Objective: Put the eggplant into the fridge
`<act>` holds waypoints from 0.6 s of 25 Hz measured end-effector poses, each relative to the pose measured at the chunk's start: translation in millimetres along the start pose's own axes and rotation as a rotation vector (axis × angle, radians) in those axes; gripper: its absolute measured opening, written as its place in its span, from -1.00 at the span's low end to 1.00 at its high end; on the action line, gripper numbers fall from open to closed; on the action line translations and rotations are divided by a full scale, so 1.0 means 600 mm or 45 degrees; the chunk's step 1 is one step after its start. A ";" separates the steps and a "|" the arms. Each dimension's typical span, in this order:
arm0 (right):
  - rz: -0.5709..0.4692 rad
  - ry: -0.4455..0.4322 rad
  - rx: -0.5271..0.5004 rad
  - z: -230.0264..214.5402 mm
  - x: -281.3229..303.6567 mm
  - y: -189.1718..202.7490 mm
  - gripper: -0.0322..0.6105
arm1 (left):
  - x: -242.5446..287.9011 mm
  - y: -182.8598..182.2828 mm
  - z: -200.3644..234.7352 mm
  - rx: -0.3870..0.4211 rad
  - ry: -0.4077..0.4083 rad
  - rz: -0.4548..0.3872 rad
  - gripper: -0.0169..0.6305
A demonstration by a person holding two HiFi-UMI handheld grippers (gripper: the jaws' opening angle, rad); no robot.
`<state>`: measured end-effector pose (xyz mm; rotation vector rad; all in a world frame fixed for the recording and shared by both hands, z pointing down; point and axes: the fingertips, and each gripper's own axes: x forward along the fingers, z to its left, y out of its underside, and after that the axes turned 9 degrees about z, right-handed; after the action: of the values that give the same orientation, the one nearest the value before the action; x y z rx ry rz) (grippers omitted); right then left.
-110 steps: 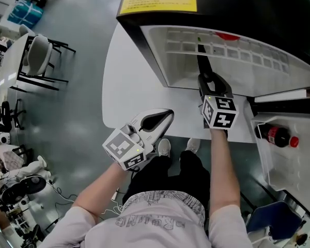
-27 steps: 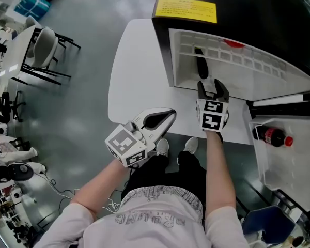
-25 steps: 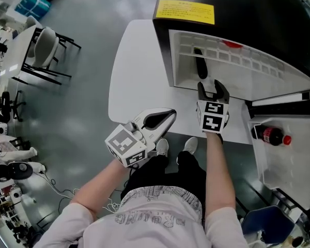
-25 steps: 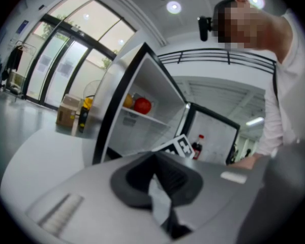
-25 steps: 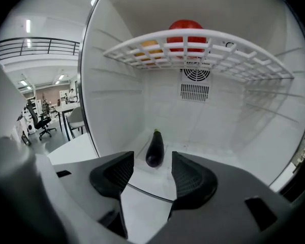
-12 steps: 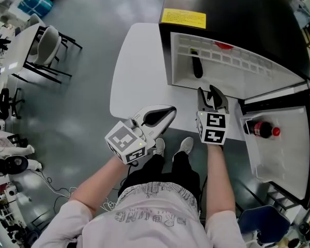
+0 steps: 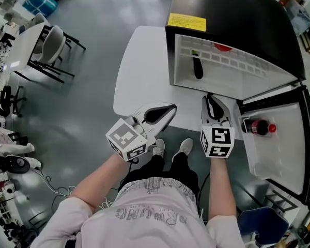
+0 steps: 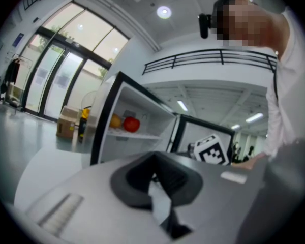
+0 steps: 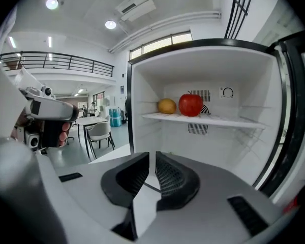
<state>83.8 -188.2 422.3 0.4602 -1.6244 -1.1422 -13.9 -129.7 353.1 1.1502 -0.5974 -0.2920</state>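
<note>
Lying on the white ribbed shelf inside the open black fridge [image 7: 237,14], one slender dark eggplant [image 7: 197,67], one red round fruit [image 9: 191,105], one yellow round fruit [image 9: 166,105], one red-capped bottle [image 7: 256,127], left gripper [image 7: 168,109] closed, empty, right gripper [image 7: 212,101] jaws just drawn almost together, nothing held.

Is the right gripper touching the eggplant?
Apart. Head view: the eggplant lies in the fridge, clear of the right gripper, whose empty jaws have just been closing.

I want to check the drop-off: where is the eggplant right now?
In the head view, the eggplant lies inside the open fridge, near its left wall, to the left of the red fruit.
</note>
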 end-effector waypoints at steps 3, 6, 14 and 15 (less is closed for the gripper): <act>-0.020 -0.014 0.002 0.008 -0.020 -0.009 -0.80 | -0.001 -0.008 -0.007 0.018 0.004 0.000 -0.92; -0.039 -0.024 0.011 0.013 -0.038 -0.018 -0.82 | -0.002 -0.016 -0.011 0.030 0.010 -0.005 -0.92; -0.038 -0.069 -0.019 0.033 -0.068 -0.023 -0.85 | -0.006 -0.022 -0.013 0.029 0.017 -0.021 -0.92; -0.040 -0.070 -0.019 0.034 -0.072 -0.023 -0.85 | -0.007 -0.022 -0.013 0.028 0.017 -0.021 -0.92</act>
<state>78.7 -152.9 387.8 0.4493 -1.6597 -1.1989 -11.5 -126.7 337.9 1.1783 -0.5807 -0.2921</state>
